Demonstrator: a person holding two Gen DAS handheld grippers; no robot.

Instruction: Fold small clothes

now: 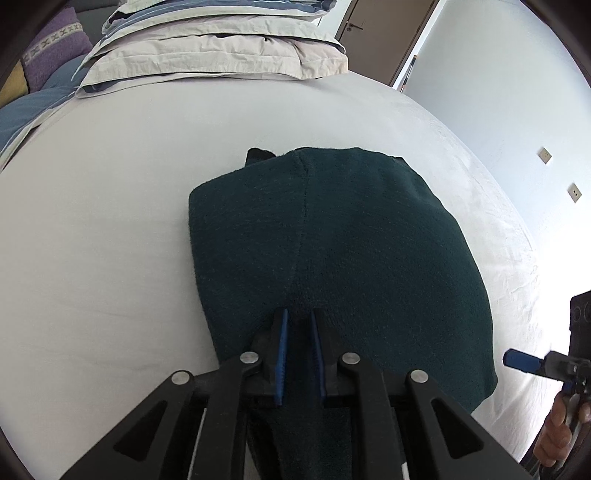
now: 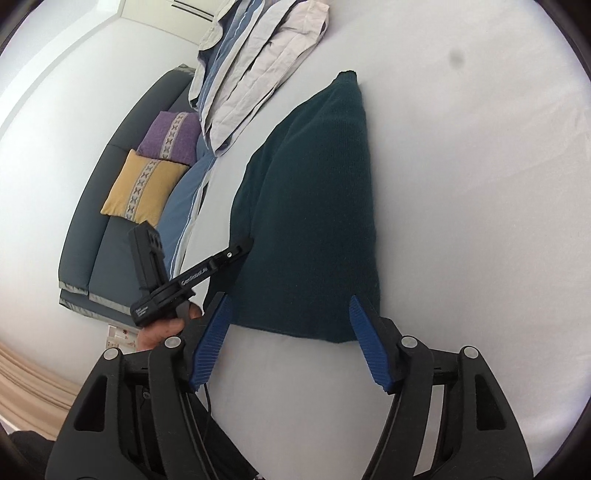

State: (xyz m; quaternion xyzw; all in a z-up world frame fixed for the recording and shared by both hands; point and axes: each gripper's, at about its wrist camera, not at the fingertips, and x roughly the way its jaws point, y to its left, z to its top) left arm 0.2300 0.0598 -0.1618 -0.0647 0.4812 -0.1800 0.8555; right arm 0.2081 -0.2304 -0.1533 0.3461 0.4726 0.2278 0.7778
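A dark green knitted garment (image 1: 343,243) lies folded on the white bed sheet (image 1: 110,221); it also shows in the right wrist view (image 2: 314,206). My left gripper (image 1: 298,317) is shut on the garment's near edge, with cloth pinched between its blue pads. It appears in the right wrist view (image 2: 243,243) at the garment's left edge. My right gripper (image 2: 288,310) is open and empty, just above the sheet at the garment's near edge. Its blue fingertip (image 1: 517,360) shows at the right of the left wrist view.
A stack of folded beige and blue bedding (image 1: 221,48) lies at the bed's far end. A grey sofa (image 2: 96,236) with a purple cushion (image 2: 171,136) and a yellow cushion (image 2: 144,186) stands beside the bed. A door (image 1: 384,33) is in the far wall.
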